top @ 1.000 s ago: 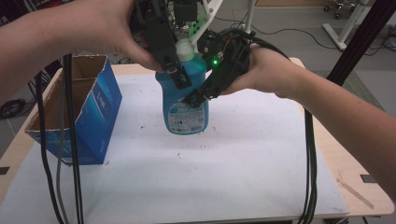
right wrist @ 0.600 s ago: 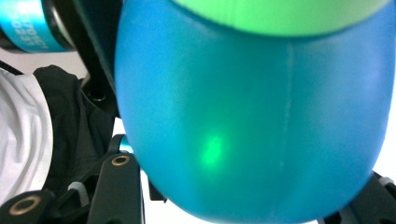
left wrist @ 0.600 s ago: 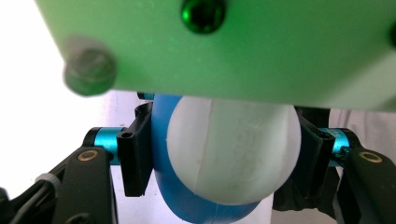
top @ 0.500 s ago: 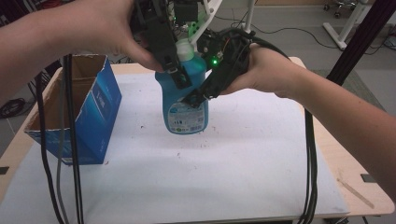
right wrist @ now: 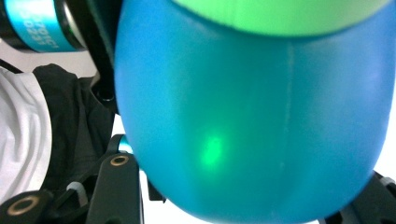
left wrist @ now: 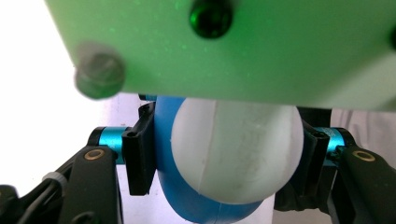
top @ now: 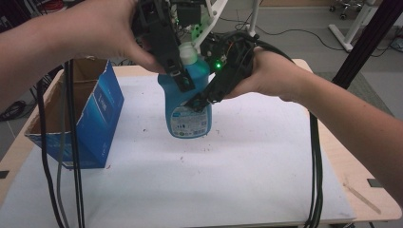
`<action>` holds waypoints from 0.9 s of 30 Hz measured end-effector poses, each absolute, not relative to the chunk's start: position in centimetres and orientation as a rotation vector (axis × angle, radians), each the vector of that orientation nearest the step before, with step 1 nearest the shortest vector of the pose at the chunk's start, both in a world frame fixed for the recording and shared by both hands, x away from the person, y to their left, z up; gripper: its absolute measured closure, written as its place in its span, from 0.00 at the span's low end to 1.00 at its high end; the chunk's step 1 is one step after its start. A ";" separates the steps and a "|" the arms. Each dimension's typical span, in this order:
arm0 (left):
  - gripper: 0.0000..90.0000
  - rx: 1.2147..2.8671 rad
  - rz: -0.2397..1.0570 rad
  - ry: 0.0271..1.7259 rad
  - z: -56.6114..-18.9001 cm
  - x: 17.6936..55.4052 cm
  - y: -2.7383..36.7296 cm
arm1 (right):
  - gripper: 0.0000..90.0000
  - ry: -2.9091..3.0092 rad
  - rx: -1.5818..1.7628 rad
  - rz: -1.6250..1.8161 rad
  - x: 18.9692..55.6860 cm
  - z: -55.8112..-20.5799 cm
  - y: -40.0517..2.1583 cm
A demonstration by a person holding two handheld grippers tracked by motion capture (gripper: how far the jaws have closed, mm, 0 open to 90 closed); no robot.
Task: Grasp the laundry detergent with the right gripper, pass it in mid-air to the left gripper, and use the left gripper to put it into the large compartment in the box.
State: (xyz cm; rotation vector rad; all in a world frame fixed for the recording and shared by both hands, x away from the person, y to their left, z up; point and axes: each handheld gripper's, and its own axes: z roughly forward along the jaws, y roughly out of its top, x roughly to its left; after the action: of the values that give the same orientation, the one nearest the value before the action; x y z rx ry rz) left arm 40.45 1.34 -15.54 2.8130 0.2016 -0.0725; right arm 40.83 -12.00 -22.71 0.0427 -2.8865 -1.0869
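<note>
Upright, cap up: blue bottle (top: 186, 105), left hand-held gripper (top: 177, 78) and right hand-held gripper (top: 205, 97) clamped on it.

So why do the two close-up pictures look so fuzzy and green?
Left gripper view: the green plate sits too near, so it blurs above the white cap. Right gripper view: the blue bottle looms soft, with a green glint. High view: sharp, evenly lit.

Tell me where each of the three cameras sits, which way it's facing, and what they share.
High view: above the person's side, facing forward and down on the table; forearms, left gripper, right gripper.
Left gripper view: on the left gripper, jaws flanking the white cap.
Right gripper view: on the right gripper, facing the blue bottle.
Shared: the blue bottle in all three.
</note>
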 end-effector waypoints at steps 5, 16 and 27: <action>0.42 2.807 -0.101 0.214 -15.7 40.6 1.5 | 0.42 -2.861 0.103 -1.105 41.1 -23.0 -12.0; 0.42 2.817 -0.082 0.269 -15.4 40.6 3.0 | 0.15 -2.843 -0.078 -1.104 41.8 -23.6 -13.9; 0.42 2.753 -0.085 0.398 -13.9 40.2 6.4 | 0.15 -2.925 -0.343 -0.944 43.2 -25.8 -20.0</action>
State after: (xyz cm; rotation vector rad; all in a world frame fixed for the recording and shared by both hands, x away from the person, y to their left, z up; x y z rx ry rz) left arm 40.18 6.37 -13.86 2.7527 0.3975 -0.0846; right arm 43.16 -19.96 -25.83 -0.3432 -2.9255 -0.9437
